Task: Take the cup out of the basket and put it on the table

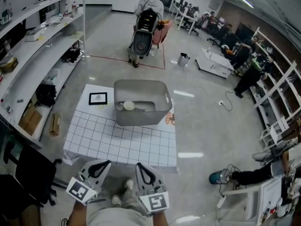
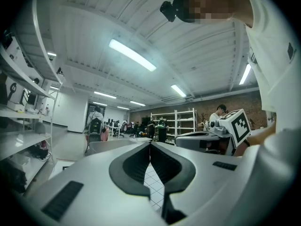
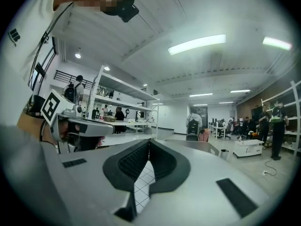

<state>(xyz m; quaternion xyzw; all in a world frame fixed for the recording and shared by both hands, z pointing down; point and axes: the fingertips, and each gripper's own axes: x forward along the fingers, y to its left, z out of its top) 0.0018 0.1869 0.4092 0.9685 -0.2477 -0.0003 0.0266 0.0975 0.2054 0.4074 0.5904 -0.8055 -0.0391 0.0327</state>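
Both my grippers are empty. The left gripper (image 1: 97,167) and right gripper (image 1: 144,169) have their jaws pressed together and hang side by side off the table's near edge.

The cup (image 1: 128,106) lies down in the basket (image 1: 141,119), near its left wall. The basket stands toward the far edge of the table (image 1: 117,145).

I think the main risk is the basket's high walls. If I reach in at a slant, a jaw may catch the rim and push the whole basket along the table. The cup looks pale and round, so a pinch on its rim may slip. Some small things (image 1: 170,119) lie at the right edge, just beside the basket, and a shoved basket could knock them off.

The table has a white top with a grid. A framed card (image 1: 98,98) lies near its far left corner. Around it is a glossy grey floor, with shelves along both sides and people working well beyond.
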